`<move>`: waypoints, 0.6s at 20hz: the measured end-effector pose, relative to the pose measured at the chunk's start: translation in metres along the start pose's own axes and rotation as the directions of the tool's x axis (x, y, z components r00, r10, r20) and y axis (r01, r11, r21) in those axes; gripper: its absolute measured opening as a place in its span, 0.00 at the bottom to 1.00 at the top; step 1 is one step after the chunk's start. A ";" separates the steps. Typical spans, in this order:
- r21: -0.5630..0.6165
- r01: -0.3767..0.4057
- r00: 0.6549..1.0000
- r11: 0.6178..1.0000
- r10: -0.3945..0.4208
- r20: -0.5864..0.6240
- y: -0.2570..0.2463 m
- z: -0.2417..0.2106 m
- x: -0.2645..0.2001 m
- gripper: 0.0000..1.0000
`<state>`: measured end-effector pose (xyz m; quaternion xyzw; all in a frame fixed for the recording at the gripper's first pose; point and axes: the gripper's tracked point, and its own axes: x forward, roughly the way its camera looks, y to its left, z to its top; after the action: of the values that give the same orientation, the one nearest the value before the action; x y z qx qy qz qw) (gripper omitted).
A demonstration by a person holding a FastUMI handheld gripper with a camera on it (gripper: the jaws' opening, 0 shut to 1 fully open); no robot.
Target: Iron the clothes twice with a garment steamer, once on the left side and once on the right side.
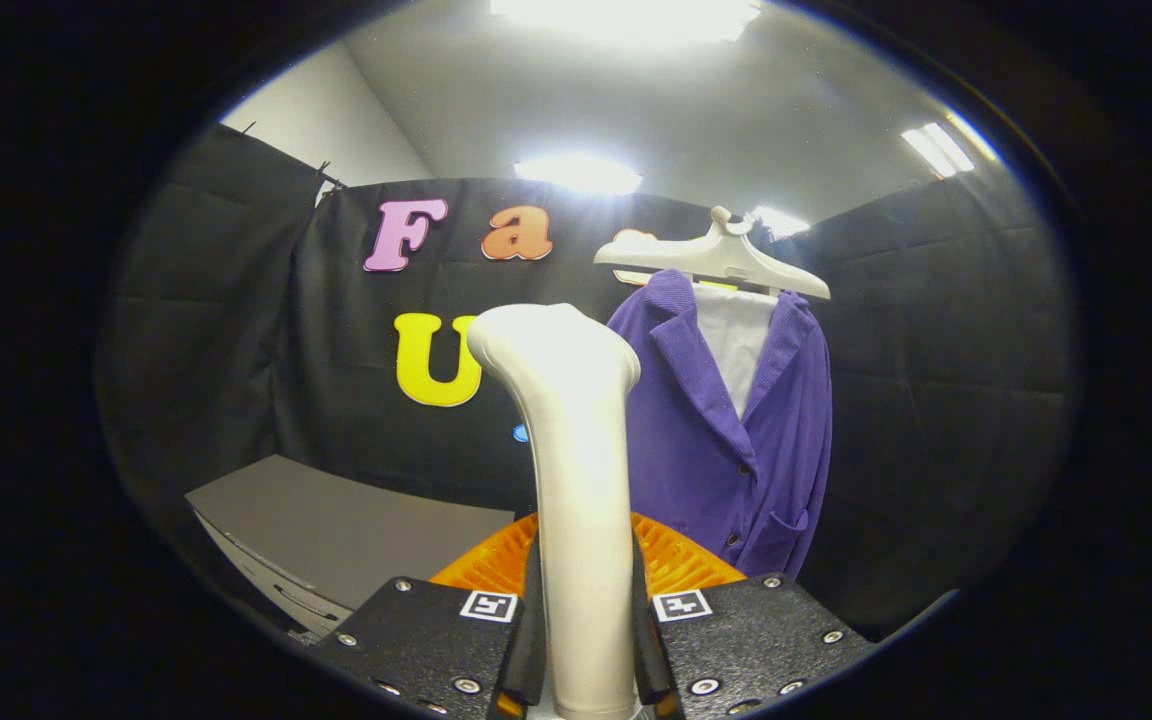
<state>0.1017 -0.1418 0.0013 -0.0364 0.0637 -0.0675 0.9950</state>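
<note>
Nearest: the gripper, jaws clamped on the handle of the garment steamer, one finger pressing each side of the shaft. The steamer stands upright between the jaws, long axis running straight up from the grip, pale body widening to a rounded head at the top. The head bends slightly to the right, toward the garment. Which face carries the steam outlet cannot be told from here.

Just beyond the fingers, behind the steamer's shaft: an orange ribbed object, partly hidden, identity unclear. Off to the left and a bit further, a grey desk with drawer fronts along its near edge.

Further back, ahead and to the right of the steamer: the purple jacket, hanging on a pale hanger against the booth wall, a white shirt showing inside the open collar. Jacket hangs vertical, so its long axis runs parallel with the steamer's. Steamer head and jacket are well apart, no contact.

Judgement: neither side looks ironed yet; the coming move needs the head carried forward and right to the jacket front, then stroked down along one side.
</note>
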 end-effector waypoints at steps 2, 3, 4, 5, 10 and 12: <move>-0.003 0.044 0.999 0.999 -0.044 0.019 -0.013 0.010 0.013 0.35; 0.001 0.062 0.998 0.998 -0.062 0.027 -0.018 0.014 0.021 0.35; 0.002 0.078 0.996 0.997 -0.078 0.036 -0.023 0.018 0.028 0.35; 0.006 0.098 0.994 0.995 -0.098 0.046 -0.030 0.021 0.034 0.35; 0.015 0.183 0.980 0.983 -0.183 0.073 -0.057 0.031 0.062 0.35; 0.015 0.212 0.973 0.977 -0.213 0.085 -0.068 0.037 0.073 0.35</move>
<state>0.1698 -0.2166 0.0349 -0.0431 0.0163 -0.1720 0.9840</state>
